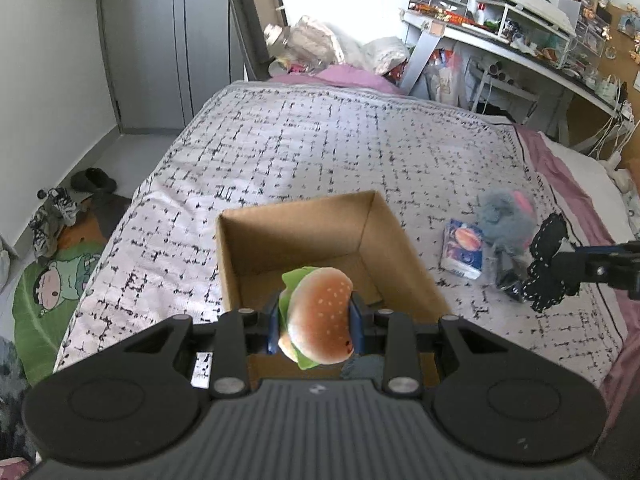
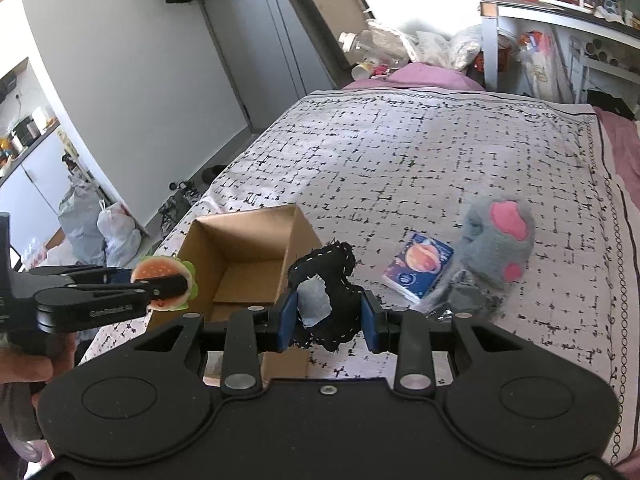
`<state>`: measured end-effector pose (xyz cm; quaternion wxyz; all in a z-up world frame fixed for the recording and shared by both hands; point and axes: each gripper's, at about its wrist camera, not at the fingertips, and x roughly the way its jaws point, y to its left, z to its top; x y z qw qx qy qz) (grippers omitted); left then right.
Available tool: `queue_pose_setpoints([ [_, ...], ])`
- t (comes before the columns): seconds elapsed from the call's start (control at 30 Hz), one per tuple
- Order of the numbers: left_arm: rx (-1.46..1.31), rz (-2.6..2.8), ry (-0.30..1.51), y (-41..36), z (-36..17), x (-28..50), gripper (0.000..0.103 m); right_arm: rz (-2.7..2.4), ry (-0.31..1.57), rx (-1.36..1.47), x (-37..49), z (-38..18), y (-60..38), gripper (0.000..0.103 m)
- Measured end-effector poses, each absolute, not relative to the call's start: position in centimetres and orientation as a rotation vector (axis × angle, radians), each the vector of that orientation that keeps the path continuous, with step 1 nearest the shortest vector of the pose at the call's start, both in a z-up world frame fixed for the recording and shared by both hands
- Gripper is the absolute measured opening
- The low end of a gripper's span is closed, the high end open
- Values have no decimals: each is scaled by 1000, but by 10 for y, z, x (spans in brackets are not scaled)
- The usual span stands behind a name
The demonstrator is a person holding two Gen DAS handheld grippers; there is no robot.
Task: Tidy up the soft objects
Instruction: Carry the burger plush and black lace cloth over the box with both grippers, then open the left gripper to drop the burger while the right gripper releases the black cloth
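The left tool [image 1: 316,322] is clenched on a plush hamburger [image 1: 318,316], its blue pads pressing the bun from both sides, with green felt lettuce sticking out above and below. It hangs over the near rim of an open cardboard box [image 1: 296,232]; the box floor beneath looks bare except for a loose inner flap.

The right tool [image 2: 329,318] grips a black stitched felt toy [image 2: 340,280] with a pale grey patch, held just off the box's right wall, above the bedspread. From the right wrist view the left tool comes in from the left edge, a hand [image 2: 28,364] behind it, and the hamburger [image 2: 166,282] sits level with the box's near-left corner [image 2: 192,232].

The box stands on a bed [image 1: 320,140] covered with a white spread with black dashes, near its front edge. To its right, apart from the box, lie a small printed tissue pack [image 2: 418,268] and, touching it, a grey plush paw [image 2: 496,248] with pink pads, resting partly on some crinkled clear wrapping. Beyond them the spread is open all the way to the pink pillow end. The left bed edge drops to a floor with shoes and a green cartoon mat [image 1: 52,292].
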<state>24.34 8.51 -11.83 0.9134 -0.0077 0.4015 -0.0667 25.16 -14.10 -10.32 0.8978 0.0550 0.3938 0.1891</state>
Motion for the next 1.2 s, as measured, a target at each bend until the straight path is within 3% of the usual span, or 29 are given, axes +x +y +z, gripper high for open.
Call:
queue_pose_setpoints([
  [0.43, -33, -115, 881, 88, -148, 261, 36, 397, 825, 82, 263, -105, -124, 34],
  [0.67, -63, -110, 868, 95, -142, 257, 51, 419, 828, 77, 267, -105, -112, 34],
  [0.97, -72, -93, 830, 106, -123, 242, 53, 461, 830, 96, 272, -103, -95, 34],
  [1.2, -88, -69, 816, 117, -113, 229, 72, 491, 831, 118, 278, -101, -82, 35],
])
